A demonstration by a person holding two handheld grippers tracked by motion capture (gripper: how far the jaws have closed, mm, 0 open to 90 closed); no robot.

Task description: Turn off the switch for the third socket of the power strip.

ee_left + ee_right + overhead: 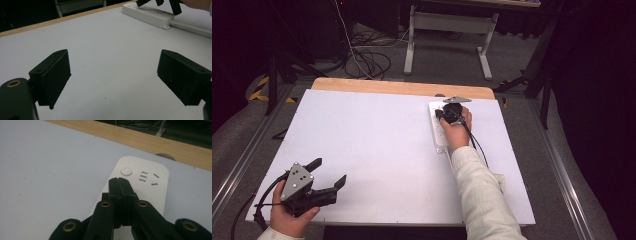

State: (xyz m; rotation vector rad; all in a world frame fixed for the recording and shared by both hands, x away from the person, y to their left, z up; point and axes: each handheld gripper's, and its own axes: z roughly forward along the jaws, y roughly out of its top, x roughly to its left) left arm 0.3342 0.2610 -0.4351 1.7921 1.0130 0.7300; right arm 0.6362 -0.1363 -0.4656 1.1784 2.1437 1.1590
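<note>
A white power strip (pixel 438 131) lies at the far right of the white table, its round button (pixel 126 170) and socket slots (pixel 148 178) at the far end. My right gripper (pixel 118 180) hovers just above the strip, jaws pressed together with nothing between them, tips a little short of the button. In the high view the same gripper (pixel 441 113) is held by a hand in a cream sleeve. My left gripper (pixel 331 173) rests at the near left corner, jaws spread wide and empty; its fingers (pixel 53 75) frame bare table, with the strip (pixel 150 15) far off.
The strip's white cable (pixel 192 28) runs along the table toward the near right. A wooden edge (pixel 402 87) borders the table's far side. Beyond it stand a white-legged bench (pixel 447 35) and floor cables (pixel 367 60).
</note>
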